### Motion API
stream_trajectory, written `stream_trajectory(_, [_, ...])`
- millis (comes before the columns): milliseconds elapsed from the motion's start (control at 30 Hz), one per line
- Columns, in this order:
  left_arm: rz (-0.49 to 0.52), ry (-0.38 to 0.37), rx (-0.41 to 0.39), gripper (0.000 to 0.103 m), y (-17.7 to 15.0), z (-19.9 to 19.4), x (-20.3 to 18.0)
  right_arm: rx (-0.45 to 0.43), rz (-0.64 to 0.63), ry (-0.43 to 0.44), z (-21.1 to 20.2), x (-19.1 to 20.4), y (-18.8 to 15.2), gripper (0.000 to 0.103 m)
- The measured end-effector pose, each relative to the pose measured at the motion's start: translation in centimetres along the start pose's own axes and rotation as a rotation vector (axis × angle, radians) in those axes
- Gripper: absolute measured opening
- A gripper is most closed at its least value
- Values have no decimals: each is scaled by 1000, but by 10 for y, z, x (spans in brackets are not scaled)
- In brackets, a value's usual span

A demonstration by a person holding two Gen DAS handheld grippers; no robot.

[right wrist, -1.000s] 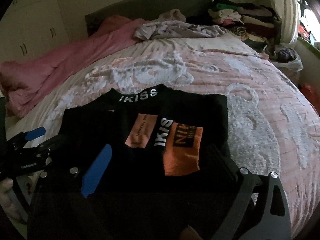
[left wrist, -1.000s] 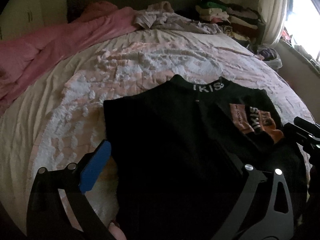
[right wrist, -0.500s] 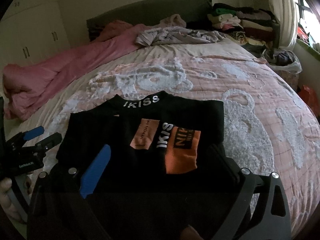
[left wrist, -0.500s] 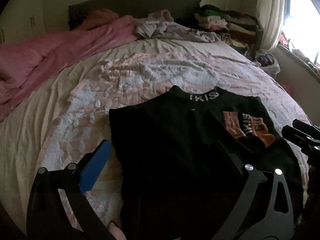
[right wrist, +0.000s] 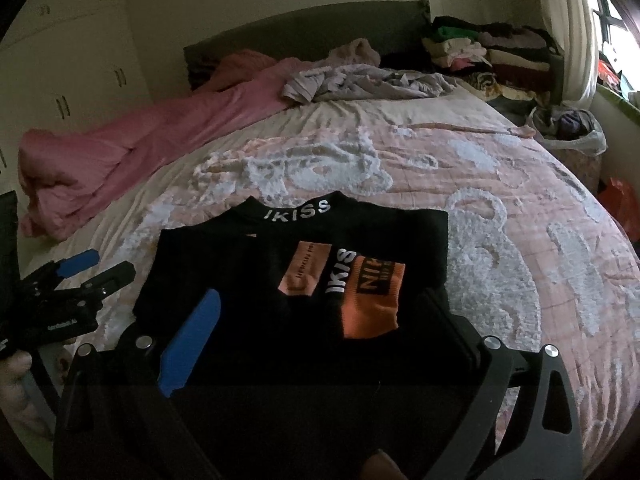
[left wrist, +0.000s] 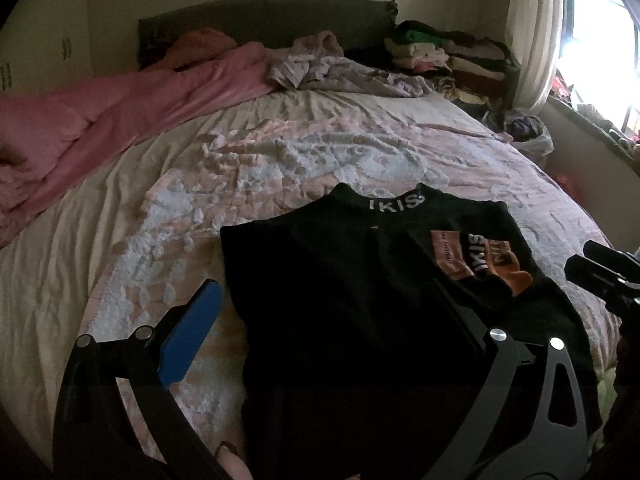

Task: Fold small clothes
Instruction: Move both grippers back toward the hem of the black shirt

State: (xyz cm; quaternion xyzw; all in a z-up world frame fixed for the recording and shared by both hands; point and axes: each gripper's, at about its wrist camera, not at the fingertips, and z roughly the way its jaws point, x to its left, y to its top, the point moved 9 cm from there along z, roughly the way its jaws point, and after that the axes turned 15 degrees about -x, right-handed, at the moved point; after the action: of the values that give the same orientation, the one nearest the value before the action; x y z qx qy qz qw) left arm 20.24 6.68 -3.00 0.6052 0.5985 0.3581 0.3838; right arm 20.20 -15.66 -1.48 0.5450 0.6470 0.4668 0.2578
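Observation:
A black top [left wrist: 360, 288] with a white "IKISS" collar band and orange patches [right wrist: 372, 300] lies flat on the quilted bed cover [left wrist: 304, 160], with one sleeve folded across its front. My left gripper [left wrist: 324, 320] hovers open over the top's near left part, and nothing sits between its blue pad [left wrist: 188, 332] and the dark finger. My right gripper [right wrist: 320, 328] is also open and empty above the near edge of the black top [right wrist: 248, 280]. Each gripper shows in the other's view: the right gripper [left wrist: 600, 276] at the right, the left gripper [right wrist: 80, 280] at the left.
A pink blanket [right wrist: 132, 152] runs along the bed's left side. Crumpled grey clothes [right wrist: 360, 80] lie near the dark headboard [right wrist: 300, 32]. A stack of folded clothes [right wrist: 488, 48] stands at the back right by the curtain [right wrist: 568, 20]. A bag [right wrist: 572, 128] sits beside the bed.
Both grippers have drawn back and up from the black top, which now looks smaller and farther off. The top itself has not moved. Both stay open.

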Motion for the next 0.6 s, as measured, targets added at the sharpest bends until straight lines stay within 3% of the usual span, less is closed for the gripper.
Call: stream_trajectory(600, [-32,23,-20,93,-3,-43,7,-18,36,103,-60,13,0,98])
